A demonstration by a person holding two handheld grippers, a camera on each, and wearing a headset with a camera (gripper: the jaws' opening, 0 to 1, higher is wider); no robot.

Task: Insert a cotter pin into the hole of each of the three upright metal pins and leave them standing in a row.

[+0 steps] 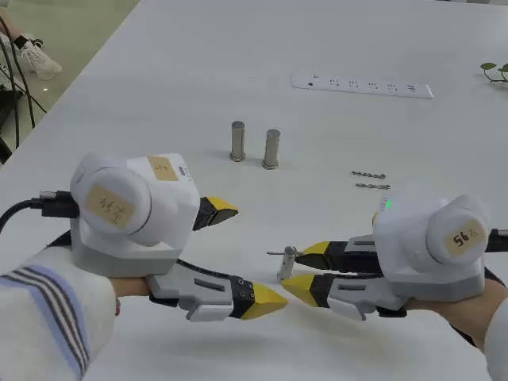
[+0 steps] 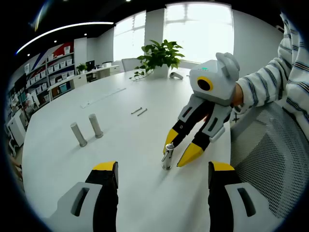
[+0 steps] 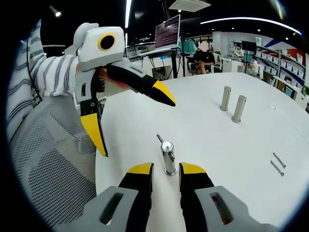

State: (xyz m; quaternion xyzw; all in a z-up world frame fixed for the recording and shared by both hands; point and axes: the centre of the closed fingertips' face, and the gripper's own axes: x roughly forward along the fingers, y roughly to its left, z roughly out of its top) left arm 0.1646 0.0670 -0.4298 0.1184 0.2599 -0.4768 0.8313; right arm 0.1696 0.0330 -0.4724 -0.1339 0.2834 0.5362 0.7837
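Observation:
A short metal pin (image 1: 286, 265) stands upright near the table's front, with a cotter pin (image 1: 275, 253) through its top hole, poking out to the left. My right gripper (image 1: 298, 267) is open a little, its yellow tips on either side of this pin (image 3: 168, 160) without pinching it. My left gripper (image 1: 250, 255) is wide open and holds nothing, its tips left of the pin (image 2: 167, 157). Two more metal pins (image 1: 237, 141) (image 1: 271, 149) stand side by side farther back. Two loose cotter pins (image 1: 370, 180) lie to the right.
A white power strip (image 1: 361, 84) lies at the back of the white table (image 1: 159, 95). A potted plant (image 2: 159, 55) stands at the far end. A mesh chair (image 3: 58, 164) is beside the table edge, and a seated person (image 3: 205, 58) is far off.

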